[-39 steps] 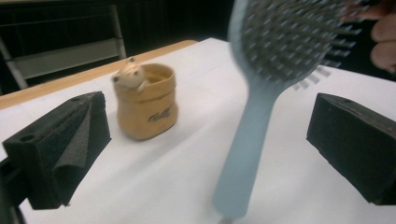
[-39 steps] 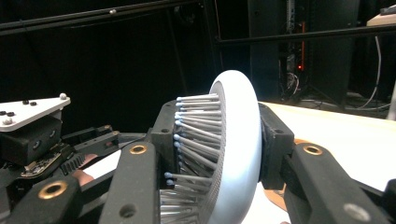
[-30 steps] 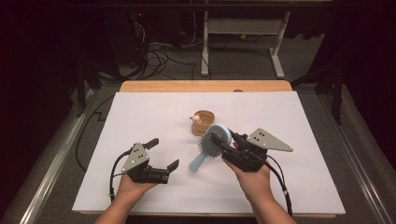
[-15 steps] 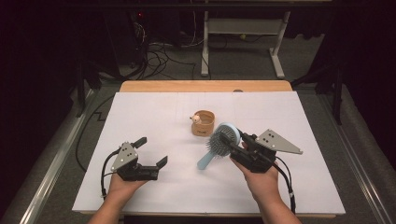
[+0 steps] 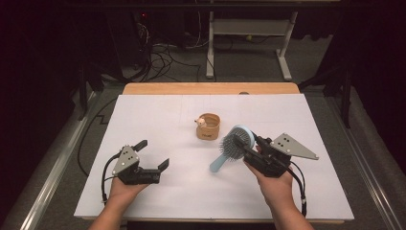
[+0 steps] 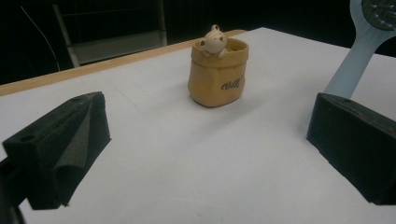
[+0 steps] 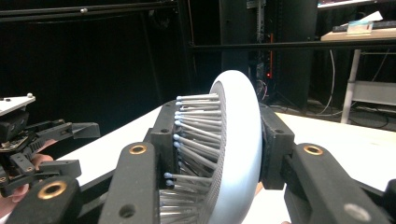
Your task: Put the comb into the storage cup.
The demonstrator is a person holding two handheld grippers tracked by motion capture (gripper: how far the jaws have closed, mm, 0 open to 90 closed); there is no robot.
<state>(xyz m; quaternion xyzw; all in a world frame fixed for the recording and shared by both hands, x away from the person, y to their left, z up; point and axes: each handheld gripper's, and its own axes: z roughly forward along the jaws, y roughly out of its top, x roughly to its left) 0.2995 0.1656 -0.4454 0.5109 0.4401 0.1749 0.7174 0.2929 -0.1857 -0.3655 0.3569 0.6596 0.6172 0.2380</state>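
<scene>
My right gripper is shut on the round head of a light blue hairbrush, held just above the white table sheet at the right. The brush's handle slants down to the left. In the right gripper view the jaws clamp the hairbrush across its bristles and its back. A tan pouch with a small bear figure stands at mid table. My left gripper is open and holds nothing at the near left. In the left gripper view the pouch stands ahead of the wide jaws.
The table's wooden far edge borders the sheet. Beyond it are cables and a metal frame on a dark floor. The brush handle shows at the upper right of the left gripper view.
The right hand has carried the brush a little to the right. The left hand has drawn back to the left, toward the near edge.
</scene>
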